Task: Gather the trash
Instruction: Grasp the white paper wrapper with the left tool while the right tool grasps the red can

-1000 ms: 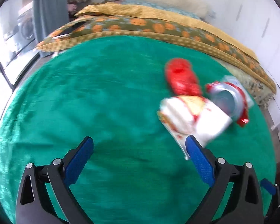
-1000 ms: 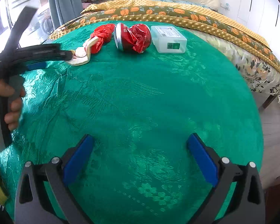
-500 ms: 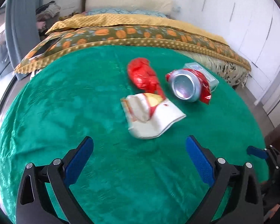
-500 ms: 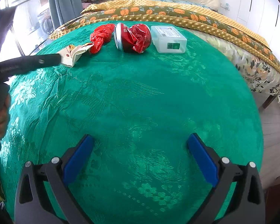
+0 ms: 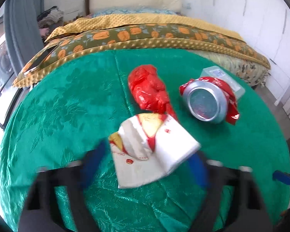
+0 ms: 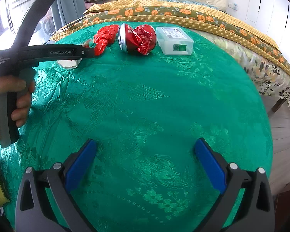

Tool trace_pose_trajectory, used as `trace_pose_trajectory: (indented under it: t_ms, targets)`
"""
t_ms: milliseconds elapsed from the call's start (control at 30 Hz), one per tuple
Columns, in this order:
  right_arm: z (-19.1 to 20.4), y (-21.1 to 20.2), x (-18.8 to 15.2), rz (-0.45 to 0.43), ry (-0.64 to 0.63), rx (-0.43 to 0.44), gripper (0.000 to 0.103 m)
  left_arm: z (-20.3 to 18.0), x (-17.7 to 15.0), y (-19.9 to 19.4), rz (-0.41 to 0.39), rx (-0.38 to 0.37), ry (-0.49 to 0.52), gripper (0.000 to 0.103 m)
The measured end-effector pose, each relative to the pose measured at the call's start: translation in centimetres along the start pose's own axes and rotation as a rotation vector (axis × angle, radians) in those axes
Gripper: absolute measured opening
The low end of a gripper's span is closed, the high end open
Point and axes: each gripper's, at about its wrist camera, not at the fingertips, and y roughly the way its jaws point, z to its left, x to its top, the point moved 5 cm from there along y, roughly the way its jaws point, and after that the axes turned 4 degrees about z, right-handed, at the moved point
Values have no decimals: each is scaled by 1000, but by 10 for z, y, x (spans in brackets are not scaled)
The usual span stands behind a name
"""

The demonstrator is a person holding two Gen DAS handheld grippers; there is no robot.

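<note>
A crumpled white, red and yellow wrapper [image 5: 150, 150] lies on the green tablecloth [image 5: 67, 106], between the blurred blue fingers of my open left gripper [image 5: 145, 166]. Behind it lie a knotted red plastic bag [image 5: 148, 89], a crushed red can [image 5: 206, 100] and a clear plastic box [image 5: 222, 75]. In the right wrist view my right gripper [image 6: 145, 162] is open and empty, low over the near cloth; the bag [image 6: 104, 36], can [image 6: 137, 38] and box [image 6: 174, 40] lie far ahead. The left gripper's body [image 6: 42, 54] hides most of the wrapper [image 6: 67, 63] there.
A bed with a yellow and orange-patterned cover [image 6: 203, 17] runs along the far side of the table. Grey curtains [image 6: 67, 2] and a window stand at the far left. White wardrobe doors [image 5: 270, 29] are on the right. Wooden floor [image 6: 284, 123] shows past the table's right edge.
My left gripper has swung right and moved forward, so the wrapper now sits between its open fingers. The right gripper has not moved.
</note>
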Motion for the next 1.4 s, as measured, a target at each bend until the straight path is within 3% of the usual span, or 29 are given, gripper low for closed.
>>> trace_pose_trajectory:
  t_ms: [167,300,500,567,733,900,1000,1133,1267,1400]
  targets:
    - [0,0,0,0,0,0,98,3,-8,-10,-40,-45,22,37]
    - [0,0,0,0,0,0,98,5,-18,-25,-42,-71,44,36]
    - [-1,-2,0,-3,4,7,98,16,-57,-48,-10,-111,46,37]
    - [-1,-4,6,-14,10,65,98,18,-67,-54,-10,-110,50,37]
    - [0,-7,71,-87,-19,148,98,19,-76,-61,-13,-131,37,37]
    - [2,20,137,-72,-46,198,97,21,-77,-62,-15,-138,20,37]
    - [9,36,159,-51,-108,180,92,20,-80,-63,-12,-139,21,37]
    - [12,57,167,4,-117,144,61,18,-87,-64,-10,-140,24,39]
    - [8,48,159,-1,-76,170,60,15,-91,-67,-9,-152,26,43]
    - [5,18,125,-4,-57,166,60,11,-99,-68,3,-163,33,49]
